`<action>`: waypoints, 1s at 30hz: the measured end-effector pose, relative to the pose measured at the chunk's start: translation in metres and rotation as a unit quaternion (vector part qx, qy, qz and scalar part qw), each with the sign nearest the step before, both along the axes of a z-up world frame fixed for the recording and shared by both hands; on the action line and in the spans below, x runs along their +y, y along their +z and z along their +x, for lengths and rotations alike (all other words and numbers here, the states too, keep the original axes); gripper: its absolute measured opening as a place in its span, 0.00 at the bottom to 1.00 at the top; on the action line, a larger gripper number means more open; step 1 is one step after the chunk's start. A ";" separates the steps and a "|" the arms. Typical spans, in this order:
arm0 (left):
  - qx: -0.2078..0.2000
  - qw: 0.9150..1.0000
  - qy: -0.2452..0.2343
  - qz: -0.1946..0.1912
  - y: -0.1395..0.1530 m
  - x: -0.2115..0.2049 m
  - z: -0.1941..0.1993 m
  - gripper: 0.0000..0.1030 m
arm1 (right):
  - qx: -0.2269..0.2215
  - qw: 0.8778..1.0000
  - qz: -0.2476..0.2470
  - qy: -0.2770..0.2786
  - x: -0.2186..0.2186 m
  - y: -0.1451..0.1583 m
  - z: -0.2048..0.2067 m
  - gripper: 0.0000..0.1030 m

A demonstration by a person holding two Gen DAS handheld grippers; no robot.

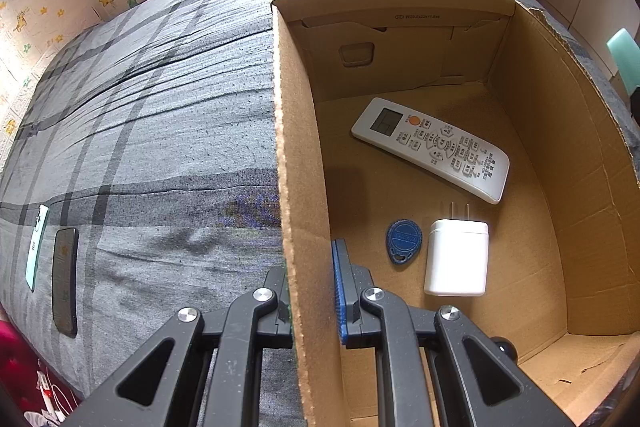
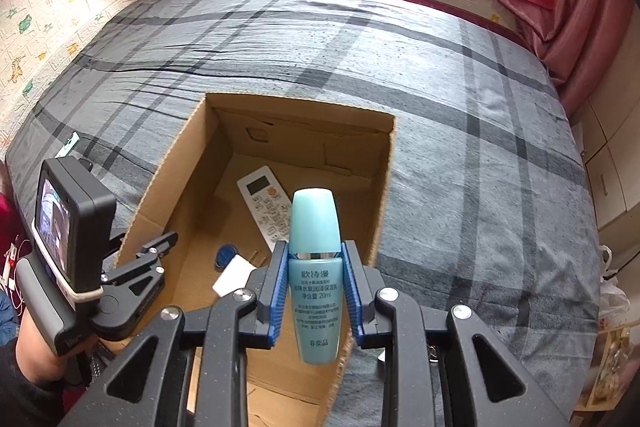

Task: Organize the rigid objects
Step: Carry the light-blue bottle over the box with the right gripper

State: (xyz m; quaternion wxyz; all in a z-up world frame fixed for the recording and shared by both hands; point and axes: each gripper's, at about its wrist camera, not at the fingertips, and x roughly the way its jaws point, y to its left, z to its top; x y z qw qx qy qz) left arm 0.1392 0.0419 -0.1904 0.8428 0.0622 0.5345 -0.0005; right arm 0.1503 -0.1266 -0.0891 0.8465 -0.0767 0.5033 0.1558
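Left gripper (image 1: 310,291): its black fingers with blue ribbed pads are pinching the near left wall of the open brown cardboard box (image 1: 296,155), one finger sitting outside the wall and one inside.
Right gripper (image 2: 315,291): its blue pads are clamping a small turquoise plastic bottle (image 2: 316,267) printed with white text, which is standing upright between the fingers, cap end pointing away from the camera.
Bottle's place: it is hanging above the near right part of the box opening.
Box contents: a white remote control (image 1: 432,149) with an orange button is lying slantwise on the floor of the box; nearer the camera, a dark blue oval key fob (image 1: 404,241) is lying just beside a white rectangular charger plug (image 1: 456,257), whose prongs are pointing toward the remote.
Open room: bare cardboard floor is showing along the right wall and in the near right corner of the box.
Edges: the box is sitting on a grey plaid bedsheet (image 2: 480,131).
Outside the box: a mint-green phone (image 1: 37,247) and a black phone (image 1: 65,279) are lying side by side on the sheet, well to the left.
Hard to make out: the bottle is hiding the lower end of the remote in the right wrist view.
Person: a forearm (image 2: 36,343) is showing behind the left gripper's camera mount.
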 end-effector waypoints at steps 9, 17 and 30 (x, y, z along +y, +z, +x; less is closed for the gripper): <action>0.000 1.000 0.000 -0.001 0.000 0.000 0.000 0.14 | 0.019 0.999 -0.007 0.027 0.032 -0.021 0.006 0.26; 0.000 1.000 0.000 -0.002 0.000 0.000 0.000 0.14 | 0.040 0.999 -0.013 0.033 0.054 -0.043 0.012 0.26; 0.000 1.000 0.000 -0.004 0.000 0.000 0.000 0.14 | 0.077 0.995 -0.051 0.029 0.070 -0.089 0.025 0.27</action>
